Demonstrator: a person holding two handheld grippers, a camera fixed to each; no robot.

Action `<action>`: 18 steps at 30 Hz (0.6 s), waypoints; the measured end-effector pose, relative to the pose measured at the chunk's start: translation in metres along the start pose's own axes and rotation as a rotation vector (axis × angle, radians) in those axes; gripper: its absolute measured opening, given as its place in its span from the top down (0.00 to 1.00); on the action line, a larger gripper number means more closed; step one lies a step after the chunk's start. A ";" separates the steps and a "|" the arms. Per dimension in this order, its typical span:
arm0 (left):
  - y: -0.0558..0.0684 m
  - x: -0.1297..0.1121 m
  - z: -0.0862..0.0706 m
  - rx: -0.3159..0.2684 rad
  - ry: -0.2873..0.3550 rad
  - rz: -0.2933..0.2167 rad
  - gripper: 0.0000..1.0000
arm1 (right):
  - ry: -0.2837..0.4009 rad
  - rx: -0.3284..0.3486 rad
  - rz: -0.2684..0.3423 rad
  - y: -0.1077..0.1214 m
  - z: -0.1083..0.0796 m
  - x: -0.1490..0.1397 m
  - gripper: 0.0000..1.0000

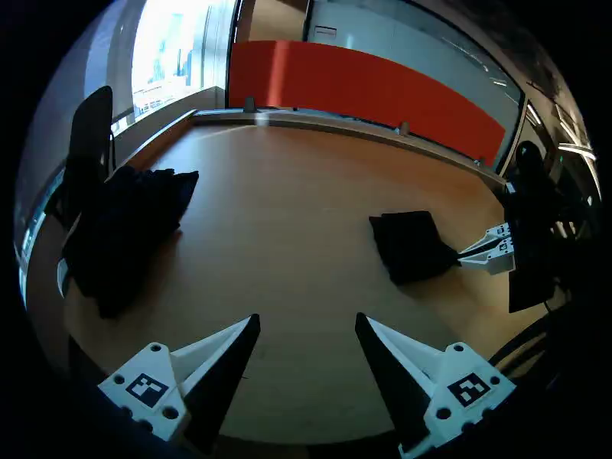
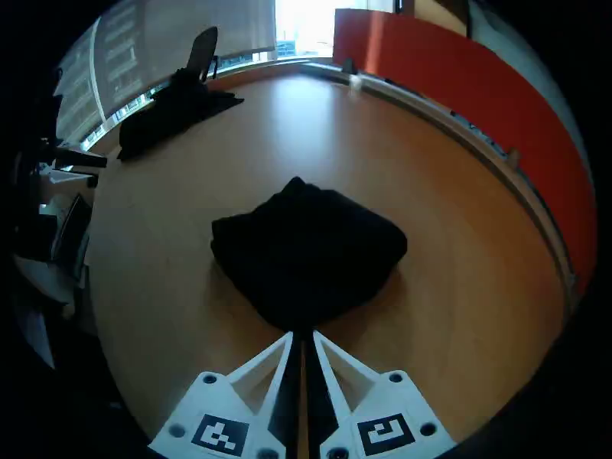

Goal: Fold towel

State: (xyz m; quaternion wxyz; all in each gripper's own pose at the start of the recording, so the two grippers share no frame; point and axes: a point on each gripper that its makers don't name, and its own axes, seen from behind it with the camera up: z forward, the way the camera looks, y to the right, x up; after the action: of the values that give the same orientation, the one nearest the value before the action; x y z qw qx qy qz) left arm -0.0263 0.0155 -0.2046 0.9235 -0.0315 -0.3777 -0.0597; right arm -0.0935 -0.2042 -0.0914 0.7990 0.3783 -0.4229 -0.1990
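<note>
A folded black towel (image 2: 306, 249) lies as a compact bundle on the wooden table (image 2: 459, 306). My right gripper (image 2: 302, 334) is at its near corner, fingers drawn together on the cloth's edge. In the left gripper view the same towel (image 1: 411, 245) sits at the right, with the right gripper (image 1: 463, 258) reaching into it from the right. My left gripper (image 1: 306, 317) hovers open over bare table, well to the left of the towel, with nothing between its fingers.
A pile of dark cloth (image 1: 122, 222) lies near the table's left edge, also at the far corner (image 2: 172, 107) in the right gripper view. A dark chair (image 1: 92, 130) stands behind it. An orange panel (image 1: 367, 84) runs behind the table's raised back edge.
</note>
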 end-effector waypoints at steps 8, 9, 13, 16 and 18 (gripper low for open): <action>-0.002 0.010 0.002 -0.007 0.021 0.014 0.08 | 0.078 -0.029 -0.050 0.014 -0.019 0.061 0.97; -0.002 0.012 0.002 -0.007 0.024 0.016 0.08 | 0.091 -0.030 -0.056 0.015 -0.022 0.069 0.97; -0.005 0.020 0.002 -0.007 0.041 0.017 0.08 | 0.140 -0.036 -0.076 0.019 -0.033 0.100 0.97; -0.006 0.027 0.001 -0.007 0.055 0.017 0.08 | 0.176 -0.045 -0.090 0.023 -0.043 0.121 0.97; -0.007 0.031 0.001 -0.007 0.063 0.019 0.08 | 0.202 -0.052 -0.099 0.026 -0.050 0.135 0.97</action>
State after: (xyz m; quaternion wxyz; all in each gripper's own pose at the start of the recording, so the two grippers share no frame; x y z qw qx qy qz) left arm -0.0057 0.0058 -0.1824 0.9353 -0.0365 -0.3480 -0.0534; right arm 0.0240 -0.2518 -0.0181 0.8363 0.3958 -0.3157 -0.2102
